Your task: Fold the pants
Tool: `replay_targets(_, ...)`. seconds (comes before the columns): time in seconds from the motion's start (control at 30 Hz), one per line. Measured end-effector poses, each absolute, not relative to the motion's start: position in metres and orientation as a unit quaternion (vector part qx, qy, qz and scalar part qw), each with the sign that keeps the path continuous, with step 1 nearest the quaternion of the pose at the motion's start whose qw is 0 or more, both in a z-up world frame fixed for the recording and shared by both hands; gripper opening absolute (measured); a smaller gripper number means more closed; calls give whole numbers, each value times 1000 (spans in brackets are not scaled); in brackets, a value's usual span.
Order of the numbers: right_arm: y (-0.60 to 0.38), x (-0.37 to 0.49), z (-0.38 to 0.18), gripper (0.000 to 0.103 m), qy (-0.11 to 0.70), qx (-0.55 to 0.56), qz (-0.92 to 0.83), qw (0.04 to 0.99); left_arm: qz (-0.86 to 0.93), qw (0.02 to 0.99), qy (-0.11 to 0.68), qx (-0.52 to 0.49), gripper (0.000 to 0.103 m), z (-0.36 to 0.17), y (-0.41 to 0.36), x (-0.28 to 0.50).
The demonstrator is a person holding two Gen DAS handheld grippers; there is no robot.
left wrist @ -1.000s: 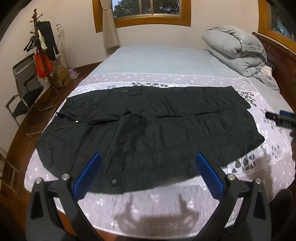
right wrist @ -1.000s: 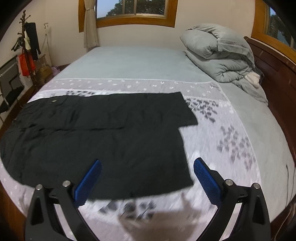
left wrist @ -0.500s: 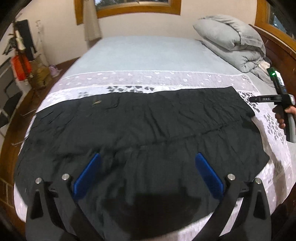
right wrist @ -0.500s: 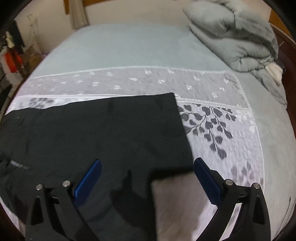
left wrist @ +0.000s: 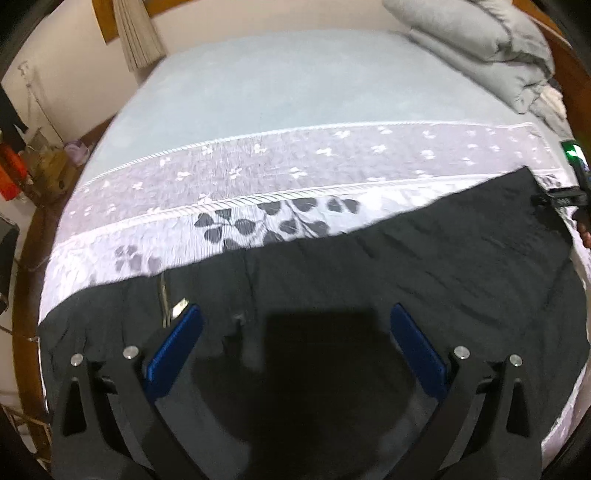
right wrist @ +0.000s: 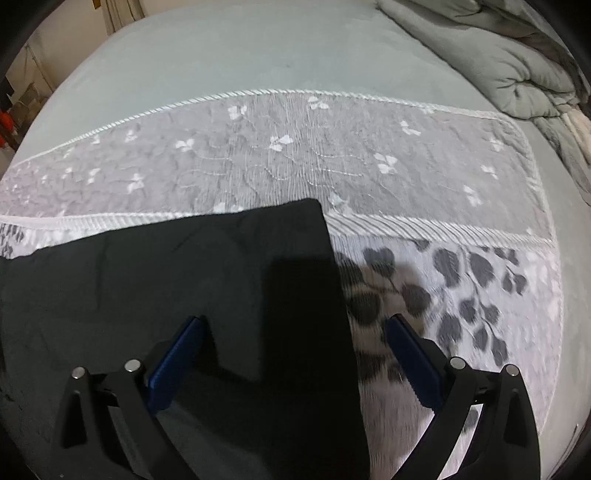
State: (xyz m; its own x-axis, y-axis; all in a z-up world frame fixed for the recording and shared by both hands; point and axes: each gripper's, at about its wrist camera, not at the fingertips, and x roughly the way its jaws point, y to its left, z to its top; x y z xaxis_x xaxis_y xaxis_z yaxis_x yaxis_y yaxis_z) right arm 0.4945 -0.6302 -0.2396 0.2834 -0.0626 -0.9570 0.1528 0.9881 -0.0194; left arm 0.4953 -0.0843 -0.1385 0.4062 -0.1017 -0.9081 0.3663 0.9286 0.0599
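Observation:
Black pants (left wrist: 424, 266) lie spread flat across a white floral bedspread (left wrist: 258, 173). My left gripper (left wrist: 295, 314) is open and low over the waist end, close to a zipper and metal clasp (left wrist: 173, 302). My right gripper (right wrist: 295, 325) is open and low over the leg end of the pants (right wrist: 166, 273), straddling the hem edge near the far hem corner (right wrist: 314, 206). In the left wrist view the right gripper's body with a green light (left wrist: 574, 173) shows at the far right edge.
A folded grey duvet (left wrist: 491, 48) sits at the bed's far right by the wooden headboard. The light grey sheet (right wrist: 258, 48) stretches beyond the bedspread. A curtain (left wrist: 136, 33) and floor clutter (left wrist: 33, 162) are at the far left.
Both grippers have moved forward and down toward the pants. The bed now fills both views. Both stay open.

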Motion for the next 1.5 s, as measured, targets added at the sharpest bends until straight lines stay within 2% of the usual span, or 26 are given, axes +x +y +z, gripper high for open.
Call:
replay_targets(0.13, -636, 503, -245, 98, 592, 59, -50, 802, -147, 816, 543, 130, 101, -158, -80, 541)
replay_targets(0.23, -637, 505, -246, 83, 591, 71, -23, 803, -154, 807, 552, 144, 101, -172, -81, 564)
replay_targets(0.5, -634, 505, -244, 74, 587, 53, -17, 808, -200, 753, 599, 183, 100, -207, -100, 577)
replay_targets(0.6, -626, 501, -245, 65, 582, 39, -23, 812, -204, 753, 590, 209, 99, -209, -105, 570)
replay_targets(0.67, -624, 501, -243, 52, 580, 38, -27, 813, -206, 751, 592, 207, 91, -207, -105, 566)
replay_targets(0.73, -626, 501, -240, 43, 578, 44, -29, 814, -199, 753, 588, 218, 67, -202, -103, 561)
replay_targets(0.77, -626, 500, -239, 36, 578, 46, -30, 814, -191, 755, 584, 230, 60, -200, -102, 560)
replay_targets(0.83, -624, 499, -237, 26, 576, 49, -27, 815, -164, 758, 576, 257, 25, -197, -99, 558)
replay_targets(0.9, -620, 499, -233, 21, 572, 41, -26, 819, -149, 760, 573, 268, 15, -193, -98, 555)
replay_targets(1.03, -611, 494, -225, 15, 561, 10, -29, 827, -138, 768, 557, 284, 9, -186, -99, 545)
replay_targets(1.5, -600, 461, -159, 11, 470, 13, -21, 883, -133, 820, 507, 230, 7, -133, -85, 496)
